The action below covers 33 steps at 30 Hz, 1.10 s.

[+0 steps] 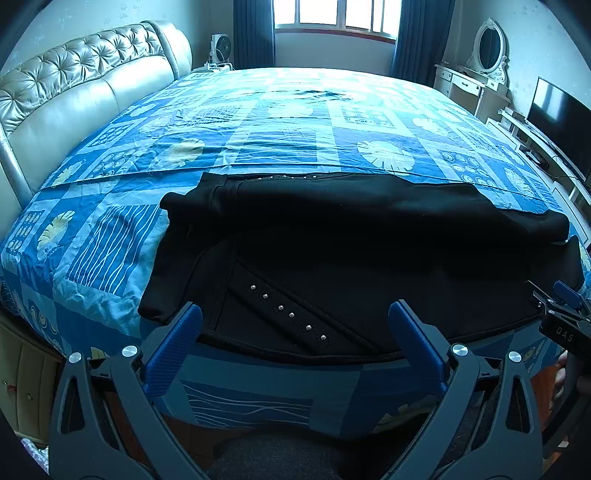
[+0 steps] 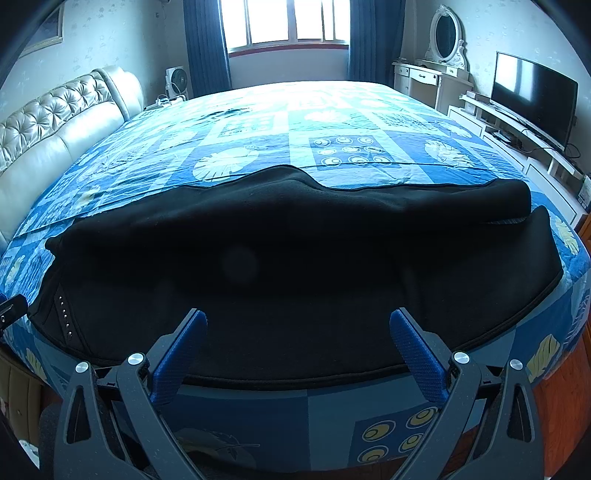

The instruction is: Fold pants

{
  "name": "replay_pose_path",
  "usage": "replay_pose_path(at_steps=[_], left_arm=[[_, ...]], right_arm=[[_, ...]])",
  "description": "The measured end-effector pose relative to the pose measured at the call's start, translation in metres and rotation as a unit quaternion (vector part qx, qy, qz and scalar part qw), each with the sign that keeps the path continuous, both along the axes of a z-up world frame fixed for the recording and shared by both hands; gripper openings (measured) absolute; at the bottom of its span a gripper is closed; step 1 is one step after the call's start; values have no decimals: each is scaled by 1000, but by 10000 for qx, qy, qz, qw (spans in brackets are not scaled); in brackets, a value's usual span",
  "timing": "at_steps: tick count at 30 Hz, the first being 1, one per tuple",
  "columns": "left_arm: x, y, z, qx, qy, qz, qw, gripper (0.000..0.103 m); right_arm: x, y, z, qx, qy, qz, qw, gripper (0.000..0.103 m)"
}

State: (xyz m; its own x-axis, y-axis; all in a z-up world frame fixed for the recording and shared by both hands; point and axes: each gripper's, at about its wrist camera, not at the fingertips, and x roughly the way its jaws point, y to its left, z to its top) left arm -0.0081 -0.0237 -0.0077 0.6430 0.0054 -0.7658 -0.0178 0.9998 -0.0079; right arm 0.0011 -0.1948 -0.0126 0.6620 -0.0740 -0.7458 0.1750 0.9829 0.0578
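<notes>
1. A big bed [image 1: 295, 122] fills the room. It has a blue cover with leaf shapes and squares.
2. A puffy cream headboard [image 1: 74, 92] stands on the left.
3. A bright window [image 2: 288, 22] has dark blue curtains [image 2: 203, 44] beside it.
4. A small white fan [image 2: 176, 79] sits near the window.
5. A white dresser with an oval mirror [image 2: 445, 33] stands on the right.
6. A black TV [image 2: 532, 99] is next to it.

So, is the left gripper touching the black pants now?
Cannot tell. In the left wrist view the open left gripper frames the black pants edge, but neither contact nor a gap is plain.
</notes>
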Motion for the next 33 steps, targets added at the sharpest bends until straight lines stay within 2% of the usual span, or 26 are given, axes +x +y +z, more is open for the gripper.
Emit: replay_pose_path(at_steps=[33], left_arm=[[0,2,-2,22,-2,0,10000,101]], right_arm=[[1,5,-5,11,26,61,10000,99]])
